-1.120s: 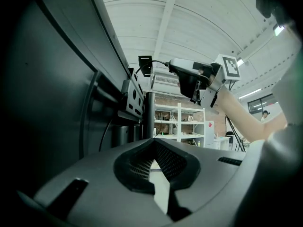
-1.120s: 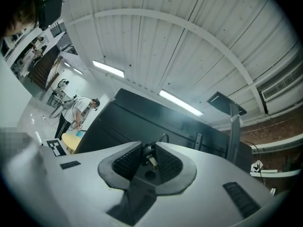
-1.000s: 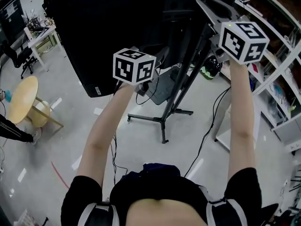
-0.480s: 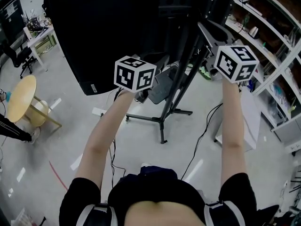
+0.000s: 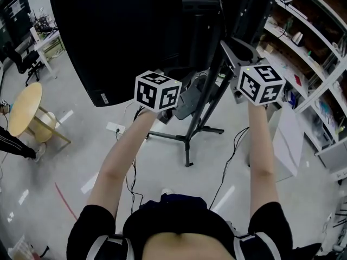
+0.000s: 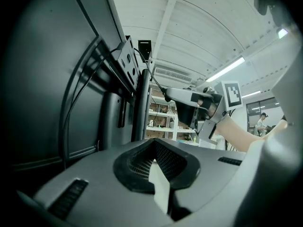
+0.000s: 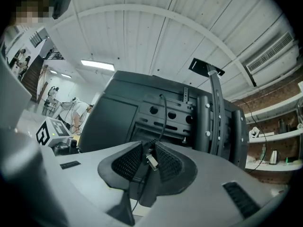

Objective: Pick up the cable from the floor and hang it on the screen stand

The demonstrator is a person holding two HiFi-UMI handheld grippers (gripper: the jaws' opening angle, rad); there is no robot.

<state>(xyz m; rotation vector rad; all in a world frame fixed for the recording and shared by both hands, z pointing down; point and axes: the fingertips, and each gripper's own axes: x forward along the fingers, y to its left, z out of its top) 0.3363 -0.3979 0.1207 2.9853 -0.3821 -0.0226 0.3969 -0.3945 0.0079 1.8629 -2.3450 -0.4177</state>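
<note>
1. Head view: both tools are raised behind the screen [image 5: 124, 31], close to the screen stand [image 5: 187, 148]. The right tool [image 5: 232, 47] is at the post. The left tool [image 5: 191, 95] is just beside it and lower. A black cable [image 5: 231, 158] trails from under the right arm down to the floor [image 5: 70, 145]. It's probably the task cable, with its slack end not yet lifted.
2. Left gripper view: the left tool [image 6: 154, 148] is closed, pads meeting at the tips with nothing in them. The stand post is straight ahead and the right tool [image 6: 189, 100] is off to the right.
3. Right gripper view: the right tool [image 7: 150, 157] is clamped on the cable [image 7: 163, 112]. A small pale connector piece [image 7: 151, 161] is pinched between the pads. The cable runs up from the pads toward the mount plate [image 7: 165, 115] on the screen's back, and a strand drops below the jaws.
4. Step in hand, my read: hanging.
   - Keep the right grip firm.
   - Carry the cable over a bracket or the post top so it drapes on both sides, and release only once it bears its own weight.
   - Use the free left tool to gather the slack off the floor.
   - Stay clear of the cables already routed on the screen's back.
5. Writing: there's no legible brand or text in any view. The cubes show only square markers. A small white sticker [image 5: 103, 97] at the screen's lower edge is too small to read.
</note>
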